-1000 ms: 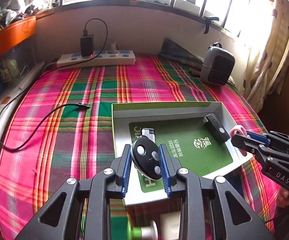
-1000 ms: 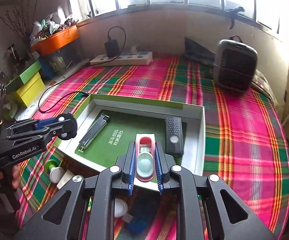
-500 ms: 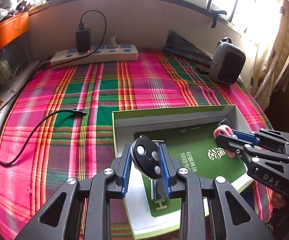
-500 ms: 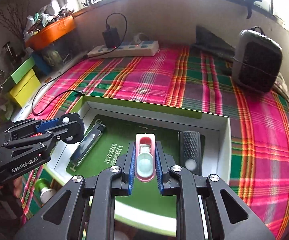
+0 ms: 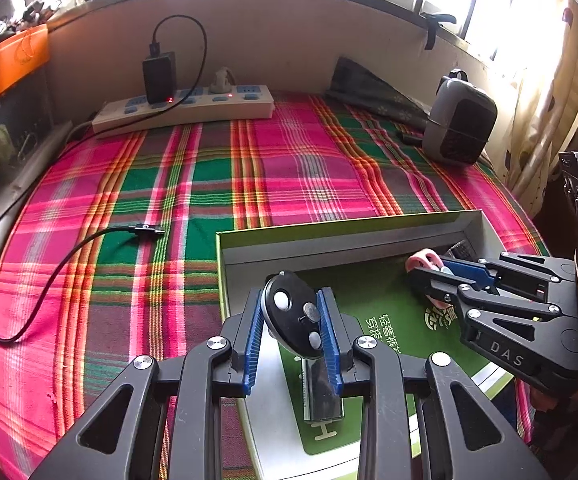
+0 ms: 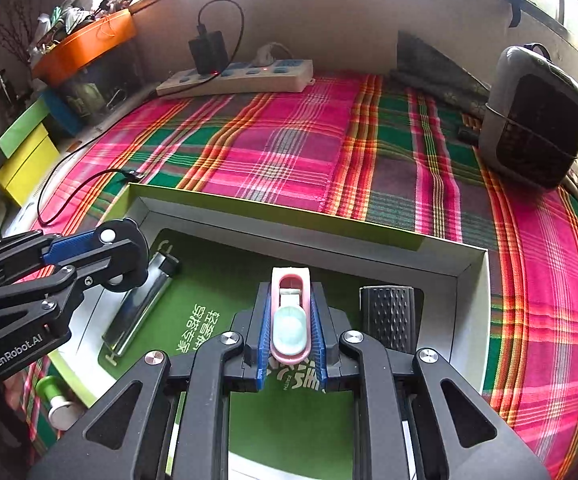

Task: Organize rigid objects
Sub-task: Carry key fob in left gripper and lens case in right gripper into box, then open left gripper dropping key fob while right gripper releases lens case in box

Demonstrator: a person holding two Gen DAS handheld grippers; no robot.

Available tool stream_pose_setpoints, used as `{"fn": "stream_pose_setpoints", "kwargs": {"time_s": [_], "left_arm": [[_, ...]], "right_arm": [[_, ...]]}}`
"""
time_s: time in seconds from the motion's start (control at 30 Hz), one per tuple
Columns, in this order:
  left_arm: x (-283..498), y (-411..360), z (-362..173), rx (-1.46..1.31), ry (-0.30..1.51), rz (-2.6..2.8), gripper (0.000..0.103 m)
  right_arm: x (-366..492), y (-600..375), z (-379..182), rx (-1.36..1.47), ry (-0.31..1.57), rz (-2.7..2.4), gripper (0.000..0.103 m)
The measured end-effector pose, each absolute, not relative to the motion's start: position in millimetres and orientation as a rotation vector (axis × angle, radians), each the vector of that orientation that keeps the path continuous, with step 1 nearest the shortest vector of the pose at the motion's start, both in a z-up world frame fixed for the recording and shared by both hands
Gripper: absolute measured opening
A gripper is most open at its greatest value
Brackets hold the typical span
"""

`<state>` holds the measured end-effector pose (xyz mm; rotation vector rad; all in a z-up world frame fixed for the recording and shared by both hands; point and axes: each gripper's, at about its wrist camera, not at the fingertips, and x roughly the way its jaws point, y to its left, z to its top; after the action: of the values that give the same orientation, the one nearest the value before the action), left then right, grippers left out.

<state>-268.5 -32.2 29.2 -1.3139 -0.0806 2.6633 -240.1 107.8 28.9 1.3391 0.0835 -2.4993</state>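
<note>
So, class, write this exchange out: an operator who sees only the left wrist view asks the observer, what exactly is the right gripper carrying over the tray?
Observer: The right gripper is shut on a pink case with a pale oval piece, held lengthwise over the tray.
Operator: What lies beside it? I only glimpse something black.
Observer: A black textured remote lies flat in the tray, just right of the gripper.
Operator: Is anything outside the tray?
Observer: A green-and-white spool lies on the cloth by the tray's near-left edge.
</note>
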Motion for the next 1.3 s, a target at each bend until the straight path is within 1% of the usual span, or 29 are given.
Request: {"fn": "stream_pose_setpoints", "kwargs": {"time_s": [0.3, 0.83, 1.1, 1.17, 1.2, 1.3], "left_arm": [[-271.4, -30.6, 27.6, -1.311, -0.068, 2.668, 0.026], [-272.9, -30.3, 27.5, -1.308, -0.062, 2.669, 0.028], [-271.9, -26.2, 25.7, -1.307, -0.060, 2.660, 0.033], [-271.4, -26.5, 26.1, -1.302, -0.066, 2.662, 0.034], [-271.6, -26.4, 25.4, -1.303, -0.066, 2.662, 0.034], [-271.2, -26.4, 25.7, -1.301, -0.065, 2.663, 0.035]], "right_arm": [[-245.7, 106.7, 25.6, 1.332, 0.107, -2.522, 0.019], [-247.8, 106.6, 24.8, 1.314, 0.073, -2.531, 0.019], [-247.2, 108.1, 24.5, 1.307, 0.062, -2.534, 0.024], [-247.6, 108.6, 24.9, 1.308, 0.058, -2.537, 0.032], [-247.6, 108.8, 25.0, 1.309, 0.057, -2.540, 0.034], [-246.3, 109.2, 25.2, 1.308, 0.049, -2.543, 0.034]]}}
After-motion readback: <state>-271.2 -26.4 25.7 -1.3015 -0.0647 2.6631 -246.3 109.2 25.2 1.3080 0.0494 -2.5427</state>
